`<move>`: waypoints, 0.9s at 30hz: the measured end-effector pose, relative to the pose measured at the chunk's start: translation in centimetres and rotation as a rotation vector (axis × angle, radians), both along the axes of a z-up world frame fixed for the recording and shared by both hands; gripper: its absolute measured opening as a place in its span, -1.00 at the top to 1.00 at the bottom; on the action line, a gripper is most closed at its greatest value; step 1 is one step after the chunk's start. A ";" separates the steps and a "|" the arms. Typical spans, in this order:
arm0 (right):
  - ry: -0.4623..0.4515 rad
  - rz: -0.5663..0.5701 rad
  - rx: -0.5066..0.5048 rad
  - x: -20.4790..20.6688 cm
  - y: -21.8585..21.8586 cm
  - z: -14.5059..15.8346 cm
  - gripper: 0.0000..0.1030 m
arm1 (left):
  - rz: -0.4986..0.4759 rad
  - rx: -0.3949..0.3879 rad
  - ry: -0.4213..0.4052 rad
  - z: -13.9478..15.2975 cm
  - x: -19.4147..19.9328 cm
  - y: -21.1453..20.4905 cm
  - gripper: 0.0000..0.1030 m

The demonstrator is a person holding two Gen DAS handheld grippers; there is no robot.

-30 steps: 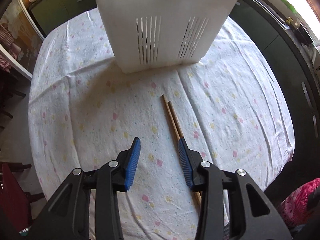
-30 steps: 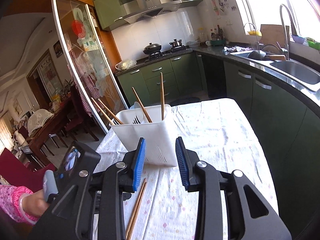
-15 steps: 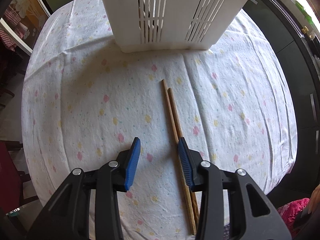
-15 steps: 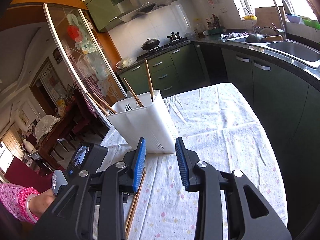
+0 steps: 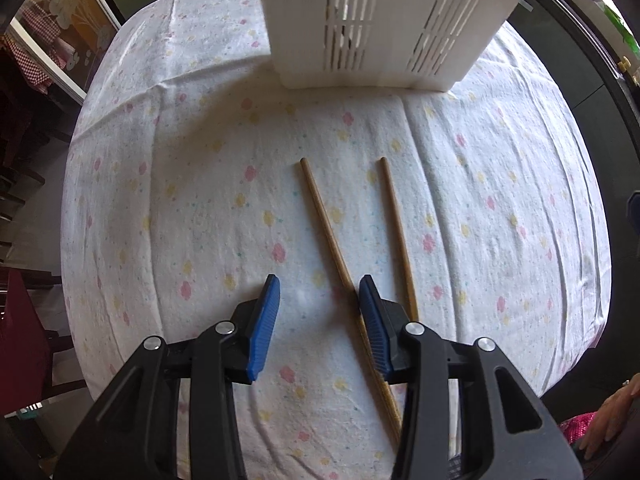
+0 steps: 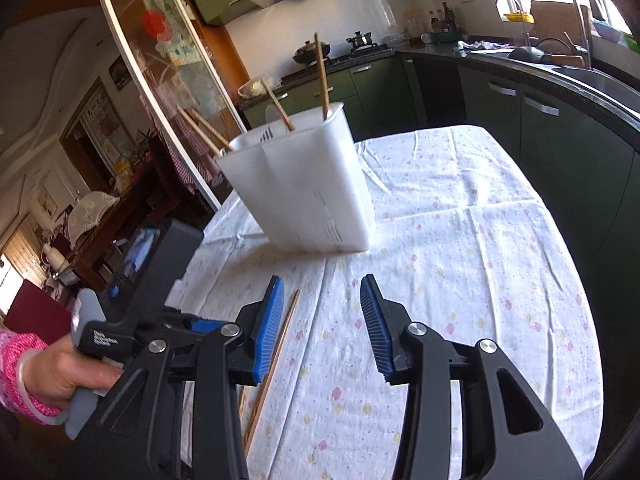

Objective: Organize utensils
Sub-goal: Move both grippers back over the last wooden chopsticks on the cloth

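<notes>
Left wrist view: two thin wooden chopsticks (image 5: 352, 256), side by side half a second ago, are now splayed apart on the white floral tablecloth (image 5: 168, 200). The left gripper (image 5: 318, 288) is spread wide and empty beside them, so neither is yet gripped. Ahead, a white slotted plastic utensil holder (image 6: 296, 192) is seen holding other chopsticks. The right gripper (image 6: 322, 288) is also wide, empty. Green kitchen cabinets (image 6: 520, 120) are seen beyond.

Strong daylight is admitted from the window (image 6: 560, 12) at 1 o'clock, where glare is seen. The cloth (image 5: 200, 200) is brightly lit, with soft shadow cast beneath the holder (image 6: 304, 196). Heavy fisheye bending is shown at all edges, and slight motion blur is noticed on the holder.
</notes>
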State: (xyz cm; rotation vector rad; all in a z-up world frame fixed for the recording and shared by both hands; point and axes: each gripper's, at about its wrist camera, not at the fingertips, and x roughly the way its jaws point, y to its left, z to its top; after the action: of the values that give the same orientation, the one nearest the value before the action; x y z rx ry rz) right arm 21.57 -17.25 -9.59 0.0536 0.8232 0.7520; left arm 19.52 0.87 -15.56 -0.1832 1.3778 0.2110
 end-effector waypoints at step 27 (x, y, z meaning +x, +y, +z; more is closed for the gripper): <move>-0.005 0.034 -0.446 0.6 6.4 -7.8 0.28 | 0.003 -0.109 -0.004 -0.1 -0.8 3.3 0.00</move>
State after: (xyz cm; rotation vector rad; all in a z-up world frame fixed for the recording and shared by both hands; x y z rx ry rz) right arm 22.16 -10.86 -17.36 -0.3622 0.9724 0.5859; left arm 18.72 4.17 -15.65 -0.2762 1.3862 0.1384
